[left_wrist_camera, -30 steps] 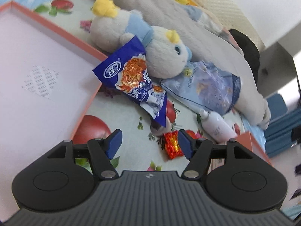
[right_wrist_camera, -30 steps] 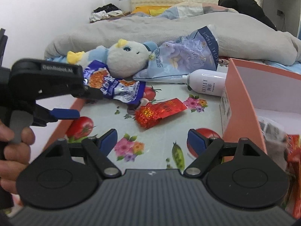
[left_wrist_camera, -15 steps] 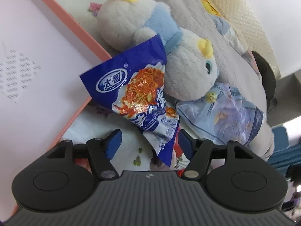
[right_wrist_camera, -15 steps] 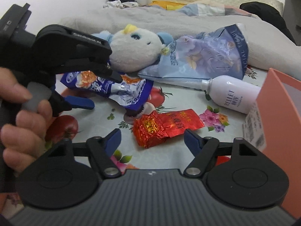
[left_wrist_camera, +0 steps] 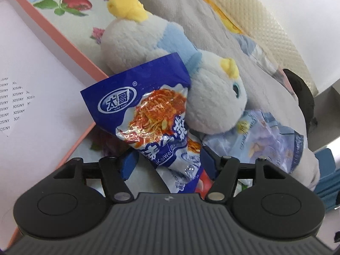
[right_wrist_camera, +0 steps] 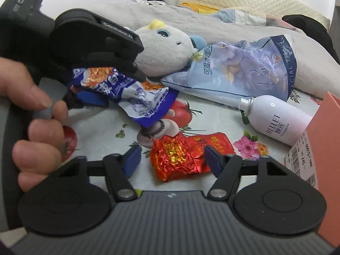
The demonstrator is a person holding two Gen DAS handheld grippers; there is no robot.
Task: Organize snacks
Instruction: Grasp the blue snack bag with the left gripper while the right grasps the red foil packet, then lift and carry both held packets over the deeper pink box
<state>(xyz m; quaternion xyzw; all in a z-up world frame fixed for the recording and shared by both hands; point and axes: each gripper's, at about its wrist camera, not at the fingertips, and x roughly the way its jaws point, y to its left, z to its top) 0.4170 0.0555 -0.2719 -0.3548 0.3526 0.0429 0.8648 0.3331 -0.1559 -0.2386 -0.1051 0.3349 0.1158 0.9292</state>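
A blue snack bag [left_wrist_camera: 148, 114] with an orange picture leans on a plush toy [left_wrist_camera: 212, 104]. My left gripper [left_wrist_camera: 167, 165] is open, its blue fingers on either side of the bag's lower end. In the right wrist view the bag [right_wrist_camera: 136, 95] sits between the left gripper's fingers [right_wrist_camera: 91, 99]. A red foil snack packet [right_wrist_camera: 182, 155] lies on the fruit-print cloth. My right gripper [right_wrist_camera: 173, 159] is open, with the packet between its fingers.
An orange-rimmed white box lid [left_wrist_camera: 38, 97] lies at the left. A second orange box [right_wrist_camera: 329, 131] stands at the right. A white bottle [right_wrist_camera: 278, 119], a pale blue tissue pack [right_wrist_camera: 244, 72] and a grey blanket [right_wrist_camera: 212, 25] lie behind the snacks.
My left gripper has moved forward so its fingers straddle the blue bag. My right gripper has moved forward and down until the red packet sits between its fingers.
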